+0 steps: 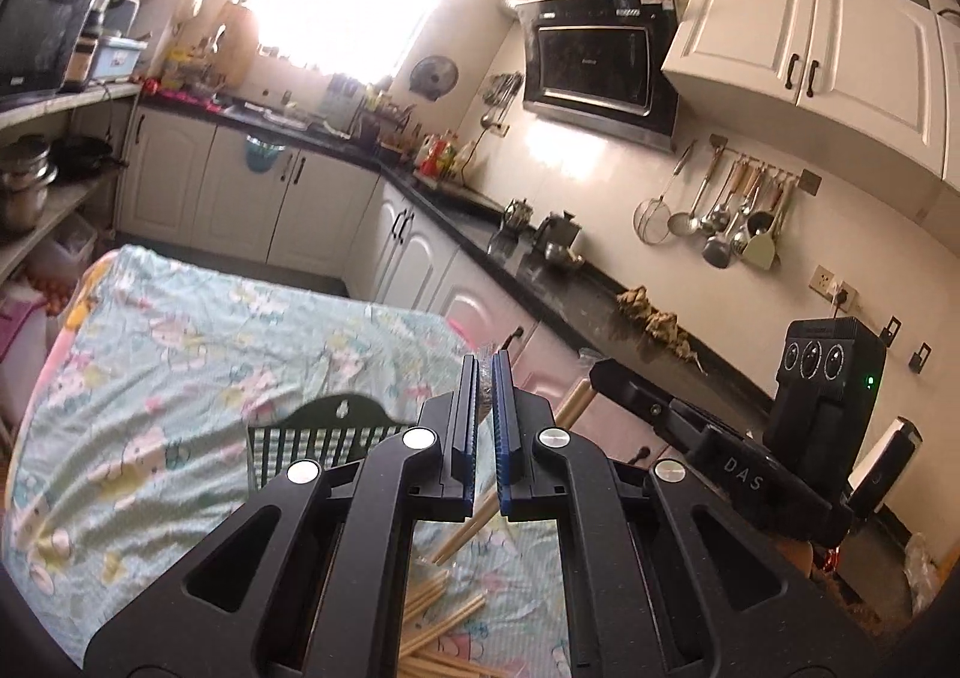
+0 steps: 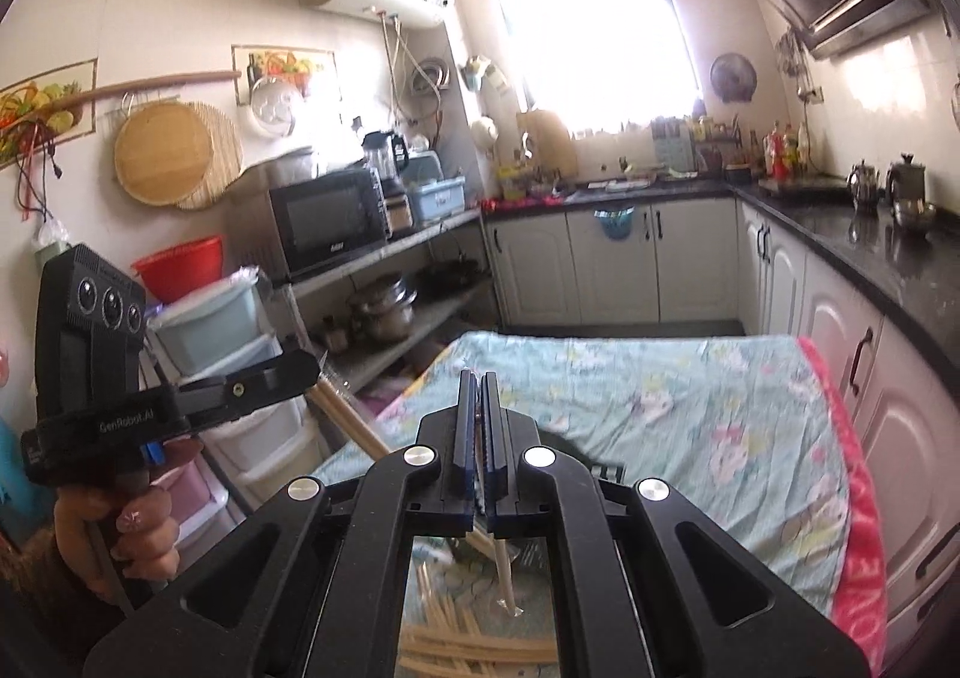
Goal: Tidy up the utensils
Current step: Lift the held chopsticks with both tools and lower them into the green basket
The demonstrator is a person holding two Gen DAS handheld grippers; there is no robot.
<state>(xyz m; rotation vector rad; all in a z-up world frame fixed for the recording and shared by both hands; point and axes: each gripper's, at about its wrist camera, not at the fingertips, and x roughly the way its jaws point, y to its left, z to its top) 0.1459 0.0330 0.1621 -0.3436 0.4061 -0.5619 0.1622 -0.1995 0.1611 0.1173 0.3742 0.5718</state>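
Observation:
My left gripper is shut, with crinkled clear wrap poking up between its pads. In the right wrist view the left gripper has wooden chopsticks slanting down from its tip. My right gripper is shut on a pale wrapped chopstick that hangs below its fingers. Seen from the left wrist, the right gripper has a wooden stick at its tip. Both grippers hover above loose chopsticks piled on the floral cloth. A black checked utensil rack lies beside the pile.
The cloth-covered table stands between white cabinets with a black counter on the right and open shelves holding a microwave on the left. A hand grips the left gripper's handle. Ladles hang on the wall.

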